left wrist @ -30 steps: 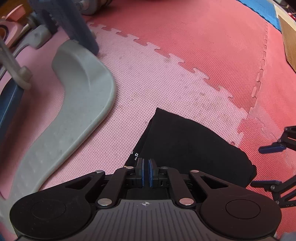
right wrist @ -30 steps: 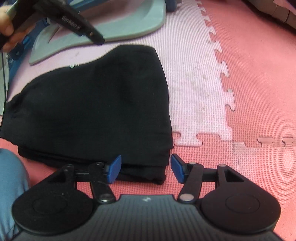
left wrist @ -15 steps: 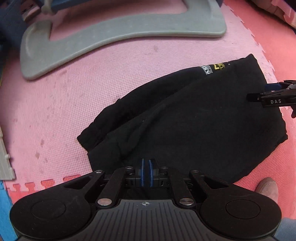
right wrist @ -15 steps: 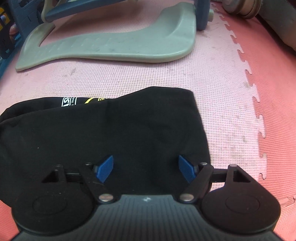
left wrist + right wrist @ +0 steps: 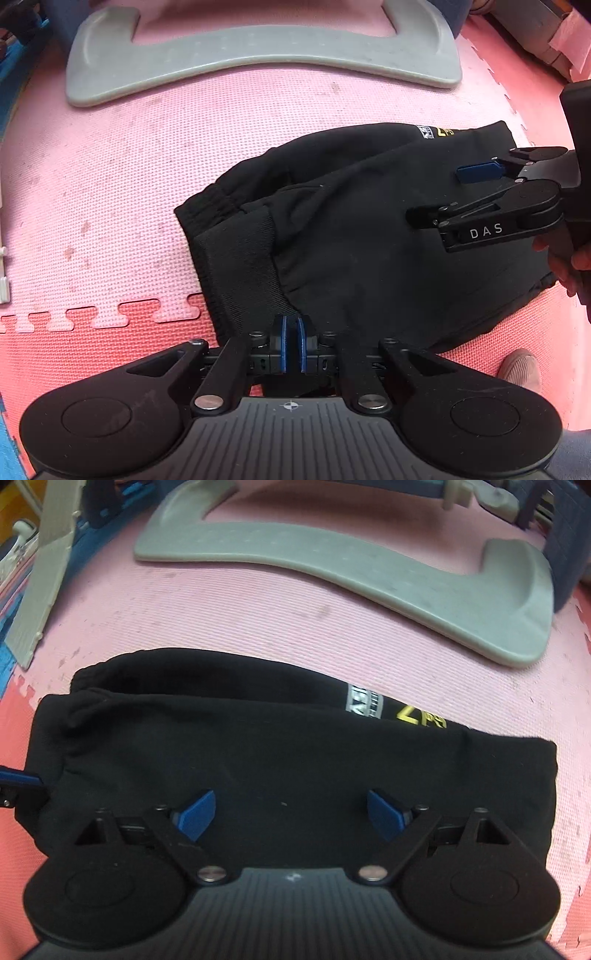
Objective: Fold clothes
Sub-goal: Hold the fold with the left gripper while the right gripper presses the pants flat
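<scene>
A folded black fabric garment (image 5: 369,236) with a small white and yellow printed label (image 5: 399,710) lies on the floor, on a pale pink foam puzzle mat (image 5: 147,177), with its near edge reaching over the toothed seam onto the red foam mat (image 5: 92,354). Its ribbed cuff or waistband end (image 5: 236,258) faces the left side of the left wrist view.

The left tongs (image 5: 291,345) are pressed together, their blue pads nearly touching with a dark sliver between them, right at the near edge of the garment; whether cloth is pinched there cannot be told. The right tongs (image 5: 288,814) are spread wide, their blue pads well apart, poised over the middle of the black cloth with nothing between them. In the left wrist view the right tongs (image 5: 439,195) reach in from the right edge over the garment, a person's hand (image 5: 569,266) gripping the handle.

Beyond the garment, toward the far edge of the pink mat, lies a curved grey plastic base piece (image 5: 258,55), apart from the cloth. Blue and grey plastic parts (image 5: 40,565) stand at the far left corner in the right wrist view.
</scene>
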Available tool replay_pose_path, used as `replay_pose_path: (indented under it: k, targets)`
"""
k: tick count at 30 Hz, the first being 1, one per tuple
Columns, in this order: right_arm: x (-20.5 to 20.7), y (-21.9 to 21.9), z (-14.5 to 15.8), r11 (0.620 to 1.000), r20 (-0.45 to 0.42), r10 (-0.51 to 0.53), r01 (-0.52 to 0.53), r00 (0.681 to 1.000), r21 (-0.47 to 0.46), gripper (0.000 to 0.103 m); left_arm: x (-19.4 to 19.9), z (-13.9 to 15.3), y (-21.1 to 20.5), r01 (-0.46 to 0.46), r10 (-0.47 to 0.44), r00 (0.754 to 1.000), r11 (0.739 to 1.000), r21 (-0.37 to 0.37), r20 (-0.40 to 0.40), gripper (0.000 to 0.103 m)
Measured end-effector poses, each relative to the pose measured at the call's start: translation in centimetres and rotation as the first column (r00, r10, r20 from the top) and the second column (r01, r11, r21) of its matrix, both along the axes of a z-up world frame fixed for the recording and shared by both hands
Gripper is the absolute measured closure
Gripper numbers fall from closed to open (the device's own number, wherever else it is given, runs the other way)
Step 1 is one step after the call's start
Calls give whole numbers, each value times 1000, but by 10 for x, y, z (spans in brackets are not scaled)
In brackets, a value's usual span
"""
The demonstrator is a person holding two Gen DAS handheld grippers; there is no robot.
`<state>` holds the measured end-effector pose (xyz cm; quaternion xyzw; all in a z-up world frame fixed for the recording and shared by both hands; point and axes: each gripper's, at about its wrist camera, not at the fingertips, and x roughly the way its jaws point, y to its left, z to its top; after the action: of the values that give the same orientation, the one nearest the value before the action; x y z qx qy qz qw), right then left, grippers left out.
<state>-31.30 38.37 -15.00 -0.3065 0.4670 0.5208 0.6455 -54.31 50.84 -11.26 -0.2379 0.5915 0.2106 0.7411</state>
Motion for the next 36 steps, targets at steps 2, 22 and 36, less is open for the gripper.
replay_pose_path:
  k: [2, 22, 36]
  targets:
    - [-12, 10, 2, 1000, 31, 6, -7, 1000, 14, 13, -7, 0, 4, -18, 18, 1000, 1000, -3, 1, 90]
    - [-56, -16, 30, 994, 66, 110, -110, 992, -1, 13, -11, 12, 11, 5, -5, 1000, 999, 47, 5, 90]
    - [-15, -57, 38, 999, 82, -40, 41, 996, -2, 13, 7, 39, 19, -33, 23, 995, 994, 102, 96, 90]
